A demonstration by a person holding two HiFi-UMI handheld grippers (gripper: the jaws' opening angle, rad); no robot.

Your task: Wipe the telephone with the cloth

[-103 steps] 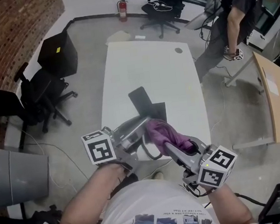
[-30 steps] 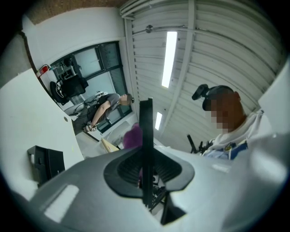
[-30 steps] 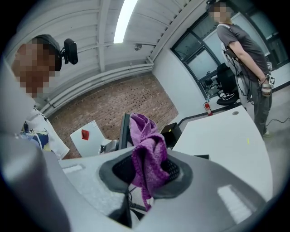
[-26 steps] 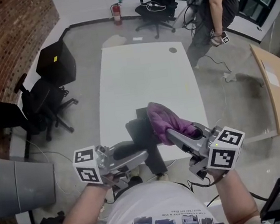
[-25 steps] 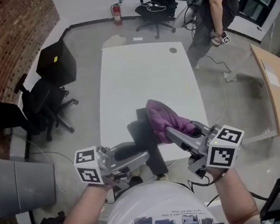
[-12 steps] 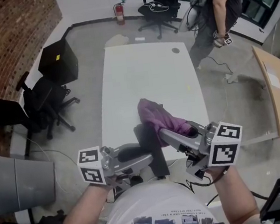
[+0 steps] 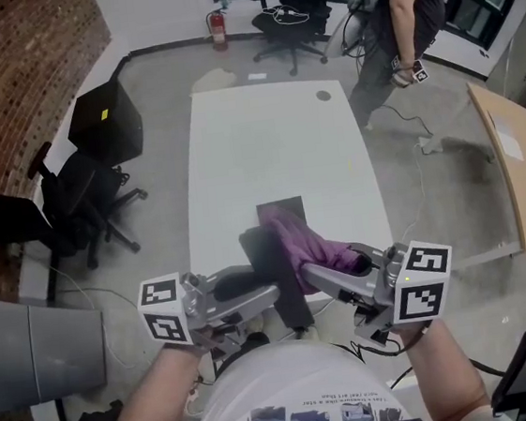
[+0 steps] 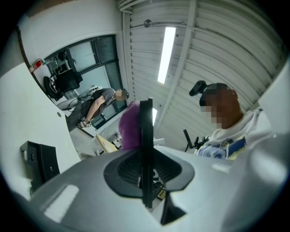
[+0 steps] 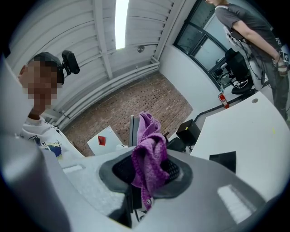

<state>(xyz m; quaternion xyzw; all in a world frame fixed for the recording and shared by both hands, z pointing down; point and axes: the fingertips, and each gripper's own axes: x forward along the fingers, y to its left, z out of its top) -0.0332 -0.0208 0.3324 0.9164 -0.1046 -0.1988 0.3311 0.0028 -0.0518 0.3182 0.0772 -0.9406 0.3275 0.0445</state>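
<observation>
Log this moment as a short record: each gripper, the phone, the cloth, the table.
left gripper: shut on the phone, holding it off the table near the person's chest
right gripper: shut on the cloth
cloth: purple, bunched, lying against the phone's right side in the head view
table: white; carries one flat black object just beyond the cloth
bystander: stands past the table's far right corner
</observation>
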